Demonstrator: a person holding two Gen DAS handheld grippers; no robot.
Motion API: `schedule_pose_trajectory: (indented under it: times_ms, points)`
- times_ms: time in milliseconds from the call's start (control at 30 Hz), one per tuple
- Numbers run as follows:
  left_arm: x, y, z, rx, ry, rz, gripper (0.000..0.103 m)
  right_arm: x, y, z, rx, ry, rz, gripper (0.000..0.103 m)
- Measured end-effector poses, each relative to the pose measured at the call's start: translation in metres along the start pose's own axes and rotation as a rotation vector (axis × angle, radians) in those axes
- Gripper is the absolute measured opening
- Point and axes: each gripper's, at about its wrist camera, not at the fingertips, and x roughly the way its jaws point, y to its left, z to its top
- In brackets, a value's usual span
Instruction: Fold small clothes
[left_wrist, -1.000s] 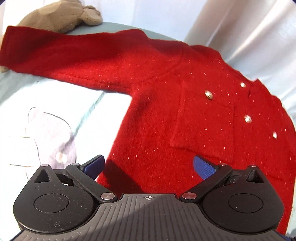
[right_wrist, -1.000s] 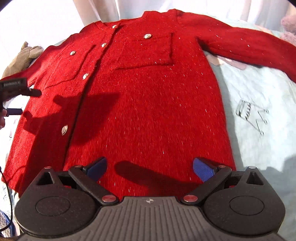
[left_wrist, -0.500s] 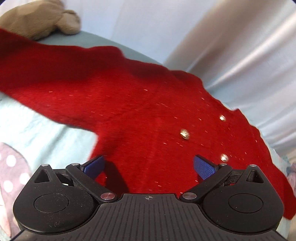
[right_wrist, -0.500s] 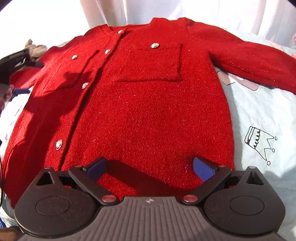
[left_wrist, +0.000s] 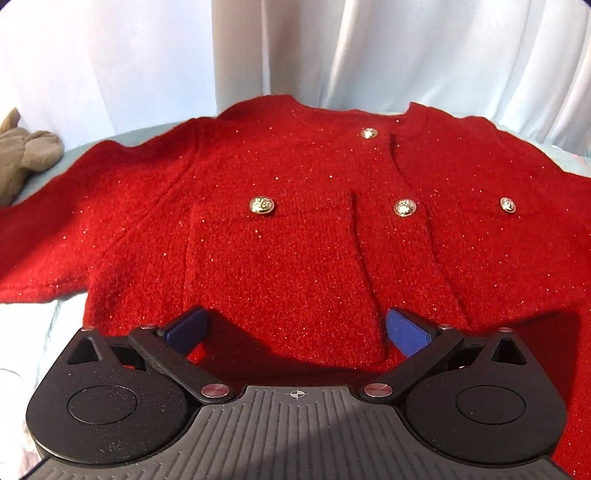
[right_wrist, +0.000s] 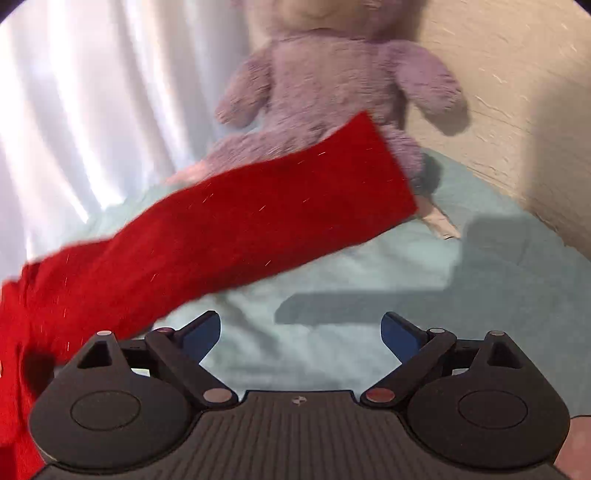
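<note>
A red knit cardigan (left_wrist: 295, 229) with gold buttons lies flat, front up, on a pale blue-green sheet (right_wrist: 369, 280). My left gripper (left_wrist: 295, 332) is open and empty, just above the cardigan's chest below the left pocket. In the right wrist view only one red sleeve (right_wrist: 229, 229) shows, stretched out to its cuff at the upper right. My right gripper (right_wrist: 301, 338) is open and empty over bare sheet, just below and to the right of that sleeve. The view is motion-blurred.
A purple plush toy (right_wrist: 332, 92) sits behind the sleeve cuff against a textured wall (right_wrist: 517, 110). A tan plush toy (left_wrist: 22, 162) lies at the far left. White curtains (left_wrist: 406, 51) hang behind the cardigan.
My left gripper has swung from the left sleeve and side round to face the chest and neckline. My right gripper has swung right from the hem to the outstretched sleeve. Both stayed open.
</note>
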Motion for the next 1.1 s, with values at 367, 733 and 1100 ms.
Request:
schedule_pose_trajectory:
  times_ms: [367, 733, 1100]
  points:
    - [-0.003, 0.003, -0.003, 0.004, -0.015, -0.010, 0.103, 0.065, -0.110, 0.040, 0.585, -0.122, 0.193, 0.076]
    - [-0.003, 0.002, 0.000, -0.020, -0.010, 0.006, 0.103, 0.021, -0.035, 0.065, 0.251, -0.214, 0.184, 0.021]
    - [-0.030, 0.008, 0.017, -0.132, -0.062, -0.128, 0.103, -0.092, 0.184, 0.000, -0.261, -0.211, 0.812, 0.021]
